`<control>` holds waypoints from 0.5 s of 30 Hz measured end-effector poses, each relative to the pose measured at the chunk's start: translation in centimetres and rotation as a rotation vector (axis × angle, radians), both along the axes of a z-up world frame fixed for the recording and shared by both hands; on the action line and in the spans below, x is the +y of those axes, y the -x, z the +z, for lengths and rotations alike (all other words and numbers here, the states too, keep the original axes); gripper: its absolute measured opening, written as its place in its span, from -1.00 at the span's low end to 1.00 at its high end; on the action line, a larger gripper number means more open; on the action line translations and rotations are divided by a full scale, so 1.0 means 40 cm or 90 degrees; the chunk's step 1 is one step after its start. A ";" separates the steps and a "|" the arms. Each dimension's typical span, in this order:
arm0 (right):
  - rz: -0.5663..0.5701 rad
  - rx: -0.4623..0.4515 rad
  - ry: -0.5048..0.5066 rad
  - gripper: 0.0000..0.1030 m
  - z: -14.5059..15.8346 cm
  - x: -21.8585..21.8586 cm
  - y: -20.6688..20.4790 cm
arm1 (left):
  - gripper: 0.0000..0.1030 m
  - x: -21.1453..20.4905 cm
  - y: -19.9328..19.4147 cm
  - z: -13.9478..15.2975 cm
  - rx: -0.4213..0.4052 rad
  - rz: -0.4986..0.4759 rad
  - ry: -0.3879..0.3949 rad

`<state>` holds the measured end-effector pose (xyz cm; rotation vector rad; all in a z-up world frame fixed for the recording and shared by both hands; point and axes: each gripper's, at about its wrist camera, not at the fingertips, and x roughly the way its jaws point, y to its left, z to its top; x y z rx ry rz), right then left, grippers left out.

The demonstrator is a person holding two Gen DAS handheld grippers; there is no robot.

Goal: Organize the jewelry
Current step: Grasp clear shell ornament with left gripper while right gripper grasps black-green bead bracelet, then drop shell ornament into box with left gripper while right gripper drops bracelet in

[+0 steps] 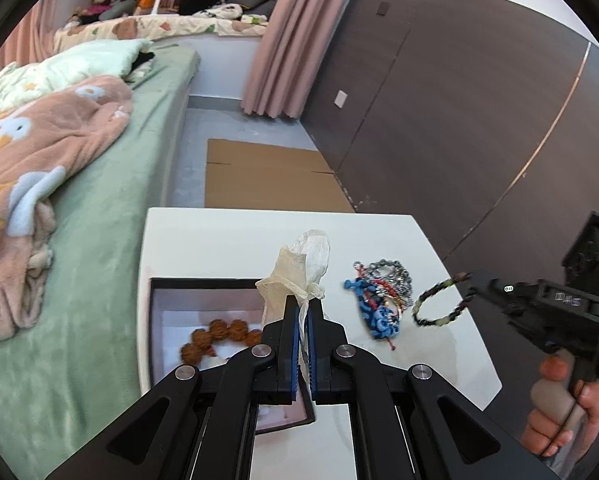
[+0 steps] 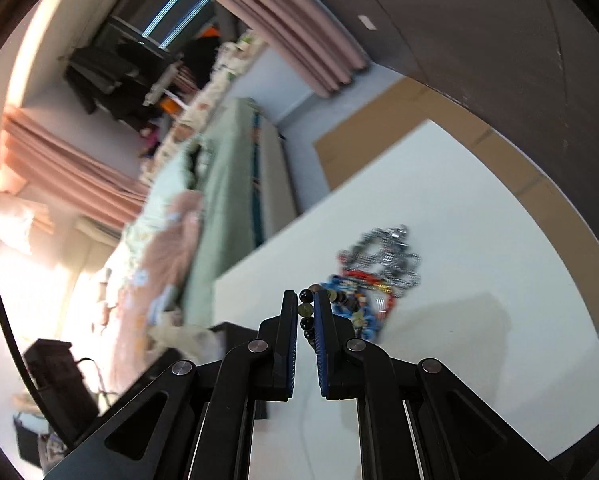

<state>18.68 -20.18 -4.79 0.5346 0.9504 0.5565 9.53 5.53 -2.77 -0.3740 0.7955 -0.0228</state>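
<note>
Jewelry lies across a white table point(image 1: 227, 236) that stands beside a bed with a green sheet point(image 1: 111, 208). Left gripper point(image 1: 303, 320) has its 2 blue-padded fingers point(image 1: 294, 344) pressed narrow around a crumpled cream tissue point(image 1: 295, 272), whose loose end rises upright above the fingertips. Just left of it sits an open dark-rimmed box point(image 1: 155, 320) with a pale lining, and a brown beaded bracelet point(image 1: 215, 340) rests inside. Right of the tissue, a tangled pile of jewelry point(image 1: 379, 300) mixes silver chain, blue pieces and red strands on the tabletop. Right gripper point(image 1: 469, 284), held by a hand point(image 1: 559, 408) at the frame's right edge, pinches one end of a dark-and-green bead bracelet point(image 1: 439, 300); the loop hangs just beside the pile. From the right wrist view, this bracelet point(image 2: 306, 316) runs between the nearly closed fingers point(image 2: 323, 320), with the pile point(image 2: 379, 272) close beyond them, blurred. Flat cardboard point(image 1: 259, 176) lies on the floor past the table.
</note>
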 end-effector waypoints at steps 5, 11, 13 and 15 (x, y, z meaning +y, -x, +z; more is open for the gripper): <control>0.016 -0.022 -0.025 -0.81 0.030 0.026 0.031 | -0.93 0.023 0.018 -0.005 0.014 0.031 0.001; 0.032 -0.028 -0.035 -0.81 0.038 0.056 0.048 | 0.89 0.049 0.041 -0.012 0.019 0.071 0.018; 0.041 -0.032 -0.039 -0.81 0.038 0.068 0.059 | 0.89 0.056 0.058 0.003 -0.002 0.088 0.015; 0.052 -0.038 -0.048 -0.81 0.041 0.080 0.071 | 0.89 0.063 0.066 0.014 -0.010 0.095 0.012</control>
